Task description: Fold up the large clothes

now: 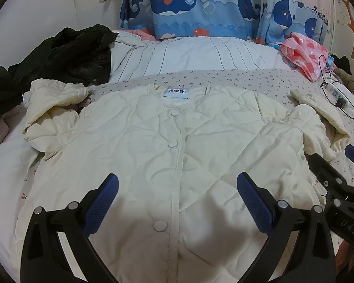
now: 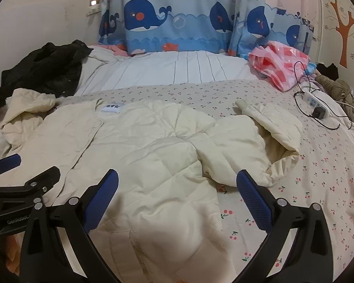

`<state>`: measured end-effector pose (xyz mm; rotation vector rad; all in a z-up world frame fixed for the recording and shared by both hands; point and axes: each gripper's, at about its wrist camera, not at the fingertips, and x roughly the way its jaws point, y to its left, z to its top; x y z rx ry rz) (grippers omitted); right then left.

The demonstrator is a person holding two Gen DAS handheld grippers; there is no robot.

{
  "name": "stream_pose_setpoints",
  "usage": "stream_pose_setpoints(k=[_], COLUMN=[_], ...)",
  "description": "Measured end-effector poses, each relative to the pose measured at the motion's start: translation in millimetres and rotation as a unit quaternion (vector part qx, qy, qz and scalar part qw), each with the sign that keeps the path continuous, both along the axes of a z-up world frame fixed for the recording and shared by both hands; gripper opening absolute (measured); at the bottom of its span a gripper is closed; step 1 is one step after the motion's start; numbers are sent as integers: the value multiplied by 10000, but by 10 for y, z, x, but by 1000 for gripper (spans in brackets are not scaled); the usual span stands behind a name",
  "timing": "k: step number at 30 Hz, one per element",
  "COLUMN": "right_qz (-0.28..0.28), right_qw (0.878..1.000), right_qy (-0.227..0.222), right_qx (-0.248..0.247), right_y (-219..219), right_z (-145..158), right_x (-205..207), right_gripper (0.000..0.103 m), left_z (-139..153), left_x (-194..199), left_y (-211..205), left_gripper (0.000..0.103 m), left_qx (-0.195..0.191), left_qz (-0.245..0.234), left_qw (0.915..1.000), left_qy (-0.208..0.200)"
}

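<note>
A cream quilted jacket (image 1: 177, 146) lies front up and buttoned on the bed, collar label away from me. Its left sleeve (image 1: 52, 108) is bunched up at the left; its right sleeve (image 1: 318, 118) is crumpled at the right. My left gripper (image 1: 177, 193) is open and empty, hovering over the jacket's lower front. My right gripper (image 2: 177, 193) is open and empty over the jacket (image 2: 141, 153) near its right side, with the crumpled right sleeve (image 2: 259, 136) just ahead. Each gripper shows at the edge of the other's view.
The bed has a floral sheet (image 2: 306, 188) and a striped white duvet (image 1: 200, 56) behind. A black coat (image 1: 70, 54) lies at the back left. A pink checked bag (image 2: 278, 63) and a power strip with cable (image 2: 316, 103) lie at the right. Whale curtains (image 1: 200, 4) hang behind.
</note>
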<state>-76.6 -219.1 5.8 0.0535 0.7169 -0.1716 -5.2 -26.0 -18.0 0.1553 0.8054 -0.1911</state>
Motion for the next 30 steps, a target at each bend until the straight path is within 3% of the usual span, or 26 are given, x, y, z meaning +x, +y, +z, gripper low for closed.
stream_pose_setpoints(k=[30], right_qz=[-121], right_qw=[9999], right_qy=[33], right_qx=[90], right_y=[-110], right_z=[36], right_x=[1], right_gripper=[97], left_z=[-17], left_x=[-34], left_y=[-87], left_gripper=[96], left_qx=[33], left_qz=[-102], left_qw=[9999], left_qy=[25])
